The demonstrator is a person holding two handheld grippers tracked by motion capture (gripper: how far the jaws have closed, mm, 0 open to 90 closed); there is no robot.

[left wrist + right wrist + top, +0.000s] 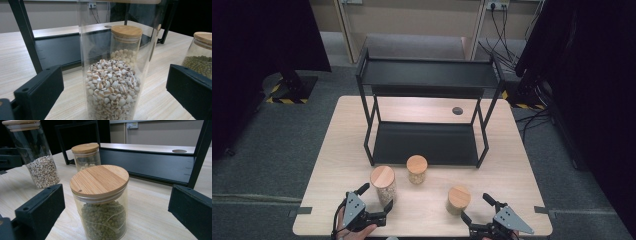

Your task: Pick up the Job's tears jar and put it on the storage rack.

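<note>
A light wooden counter [337, 165] carried a black two-tier metal shelf [428, 75] at its 12 o'clock side and three glass jars with round wooden lids nearer the person.

The tall jar [383, 185], about half full of pale, brown-streaked grains, stood upright toward 7 o'clock on the counter. The left claw [375, 197] sat at the counter's near edge, held by a hand [357, 231] coming in from 6 o'clock. Its jaws were spread wide, one on each side of the tall jar's lower part; in the left gripper view [113, 91] clear gaps showed between the glass and both jaws, so it gripped nothing.

A middle jar [417, 169], holding similar pale grains, stood just in front of the shelf's lower tier, at about 1 o'clock from the tall jar and apart from it.

The short jar [458, 200], filled with small green beans, stood toward 5 o'clock on the counter. The right claw [475, 209] lay just behind it at the near edge, jaws also parted wide. In the right gripper view [115, 213] the short jar [101, 205] stood between the two jaws without touching either, with the tall jar [37, 157] at 10 o'clock and the middle jar [85, 156] at 11 o'clock behind it.

A small round hole [457, 110] showed in the counter's surface under the shelf's right end.
</note>
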